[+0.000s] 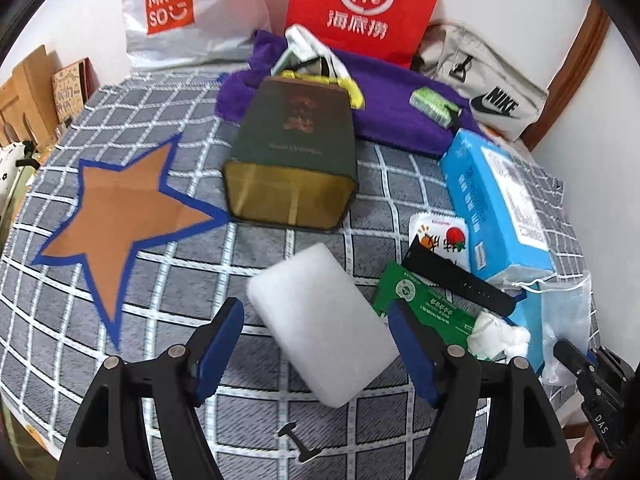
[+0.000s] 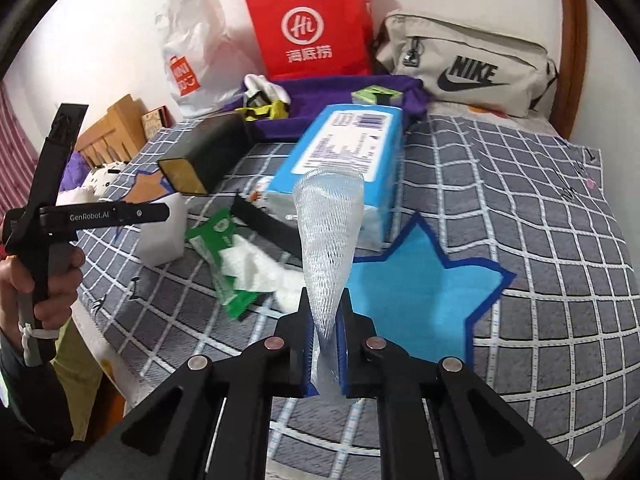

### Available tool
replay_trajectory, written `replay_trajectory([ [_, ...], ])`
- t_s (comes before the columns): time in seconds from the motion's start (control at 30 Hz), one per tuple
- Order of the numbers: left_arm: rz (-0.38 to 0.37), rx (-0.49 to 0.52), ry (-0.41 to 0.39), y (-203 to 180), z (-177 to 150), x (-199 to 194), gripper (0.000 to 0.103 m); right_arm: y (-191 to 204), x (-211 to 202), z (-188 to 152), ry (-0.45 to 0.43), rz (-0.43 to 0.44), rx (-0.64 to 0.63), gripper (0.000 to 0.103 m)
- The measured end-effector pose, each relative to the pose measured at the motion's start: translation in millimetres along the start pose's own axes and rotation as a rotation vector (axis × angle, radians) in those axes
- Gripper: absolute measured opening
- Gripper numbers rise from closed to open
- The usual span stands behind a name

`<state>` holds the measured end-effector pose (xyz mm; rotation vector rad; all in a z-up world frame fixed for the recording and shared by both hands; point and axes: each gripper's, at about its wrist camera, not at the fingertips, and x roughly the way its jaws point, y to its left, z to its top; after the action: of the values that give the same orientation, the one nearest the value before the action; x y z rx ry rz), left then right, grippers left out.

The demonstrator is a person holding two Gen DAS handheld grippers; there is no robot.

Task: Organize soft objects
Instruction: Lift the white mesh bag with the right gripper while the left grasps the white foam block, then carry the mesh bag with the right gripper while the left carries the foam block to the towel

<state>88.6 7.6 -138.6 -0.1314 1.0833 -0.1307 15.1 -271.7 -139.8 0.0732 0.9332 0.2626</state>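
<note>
My left gripper point(image 1: 316, 344) is open, its blue pads either side of a white foam block point(image 1: 324, 328) that lies on the checked blanket point(image 1: 120, 360); the pads stand apart from it. The block also shows in the right wrist view point(image 2: 164, 232). My right gripper point(image 2: 325, 340) is shut on a white foam net sleeve point(image 2: 330, 232), holding it upright above a blue star mat point(image 2: 420, 292). A brown star mat point(image 1: 120, 216) lies left of the block. White tissue point(image 2: 256, 268) and a green wrapper point(image 1: 424, 300) lie between the grippers.
A dark green tin box point(image 1: 296, 160) lies on its side behind the block. A blue tissue pack point(image 1: 496, 204), black strap point(image 1: 456, 280), purple towel point(image 1: 400, 108), red bag point(image 1: 360, 4), Miniso bag point(image 1: 180, 12) and Nike bag point(image 2: 468, 64) crowd the back and right.
</note>
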Motion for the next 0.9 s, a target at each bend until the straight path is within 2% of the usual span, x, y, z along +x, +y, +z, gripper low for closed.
replay_trajectory([
  [0.13,0.001,-0.003,0.042,-4,-2,18,0.074,-9,12,-3,0.030,-0.017,0.018,0.010],
  [0.27,-0.021,0.002,0.022,-3,-1,18,0.074,-9,20,-6,0.053,-0.019,0.012,0.010],
  [0.37,-0.046,0.001,0.014,0,-1,15,0.068,-9,22,-5,0.057,-0.012,0.012,0.010],
  [0.57,-0.049,0.016,-0.025,6,2,1,0.065,-4,12,1,0.030,0.013,-0.017,0.005],
  [0.9,-0.069,0.014,-0.076,10,9,-28,0.065,0,-15,16,-0.039,0.075,-0.026,0.004],
])
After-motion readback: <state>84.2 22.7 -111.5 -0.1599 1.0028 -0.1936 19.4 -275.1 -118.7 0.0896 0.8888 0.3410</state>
